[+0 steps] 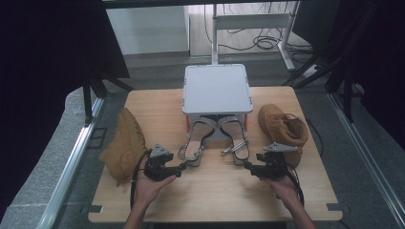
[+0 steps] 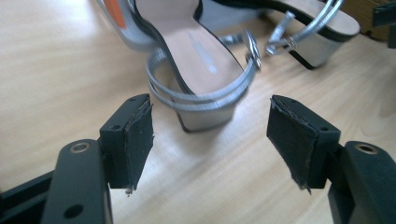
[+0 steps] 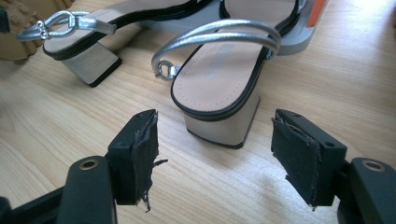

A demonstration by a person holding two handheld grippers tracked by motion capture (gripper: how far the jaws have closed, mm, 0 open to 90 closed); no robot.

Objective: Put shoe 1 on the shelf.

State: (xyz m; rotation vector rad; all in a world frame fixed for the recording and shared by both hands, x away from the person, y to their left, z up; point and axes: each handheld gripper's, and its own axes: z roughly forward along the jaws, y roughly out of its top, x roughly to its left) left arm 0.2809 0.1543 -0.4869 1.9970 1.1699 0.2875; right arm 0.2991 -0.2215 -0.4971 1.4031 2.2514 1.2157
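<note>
You work at a light wooden desk point(image 1: 210, 191); grey floor surrounds it, black curtains hang at both sides, and cables trail beneath a white frame beyond. A grey rack point(image 1: 217, 88) stands at the desk's far middle. Your left gripper point(image 1: 183, 166) has its jaws spread wide, holding nothing, with the block heel of the left silver sandal point(image 2: 196, 60) just ahead between them. Your right gripper point(image 1: 248, 165) is equally wide apart and empty, facing the heel of the right silver sandal point(image 3: 219, 79). Two sandals lie side by side, toes under the rack. Two tan boots flank them: the left boot point(image 1: 123, 145) and the right boot point(image 1: 282, 128).
</note>
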